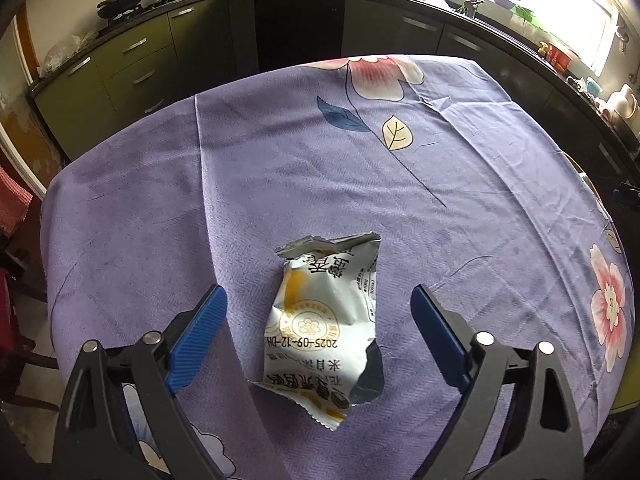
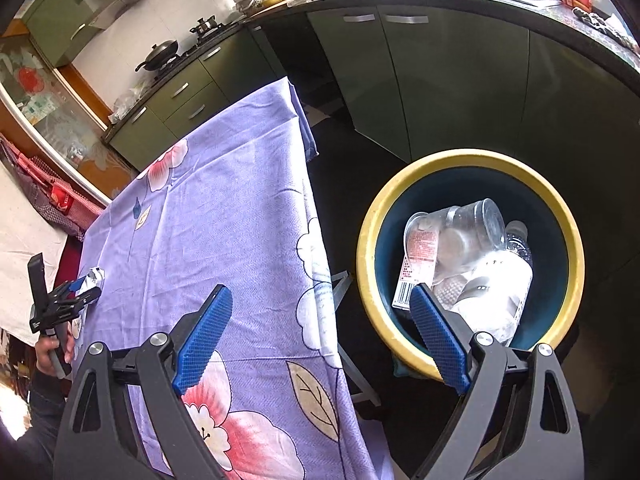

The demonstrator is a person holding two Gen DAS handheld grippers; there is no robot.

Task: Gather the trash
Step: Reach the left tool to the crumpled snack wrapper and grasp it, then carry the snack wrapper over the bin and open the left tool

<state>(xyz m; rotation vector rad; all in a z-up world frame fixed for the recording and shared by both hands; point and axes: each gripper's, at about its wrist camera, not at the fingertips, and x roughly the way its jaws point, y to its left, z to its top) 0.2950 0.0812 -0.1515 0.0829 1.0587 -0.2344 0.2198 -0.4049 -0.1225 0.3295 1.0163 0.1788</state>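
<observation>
A crumpled white and yellow snack wrapper (image 1: pixel 324 308) lies on the purple flowered tablecloth (image 1: pixel 280 168). My left gripper (image 1: pixel 318 294) hangs over it, open, with a blue finger on each side and neither pad touching the wrapper. The right wrist view shows that same left gripper (image 2: pixel 74 294) small at the far left, in a person's hand, with the wrapper (image 2: pixel 94 276) at its tips. My right gripper (image 2: pixel 320 292) is open and holds nothing, above the table's right edge. Beside it stands a yellow-rimmed trash bin (image 2: pixel 364 248) holding a clear plastic cup (image 2: pixel 476 224) and a bottle (image 2: pixel 518 248).
Dark green kitchen cabinets (image 2: pixel 440 80) and a black countertop (image 1: pixel 500 28) with a wok (image 1: pixel 120 0) and dishes curve round behind the table. A folding table leg (image 2: pixel 348 320) shows between the cloth (image 2: pixel 224 208) and the bin. A red checked cloth (image 1: pixel 12 200) is at the left.
</observation>
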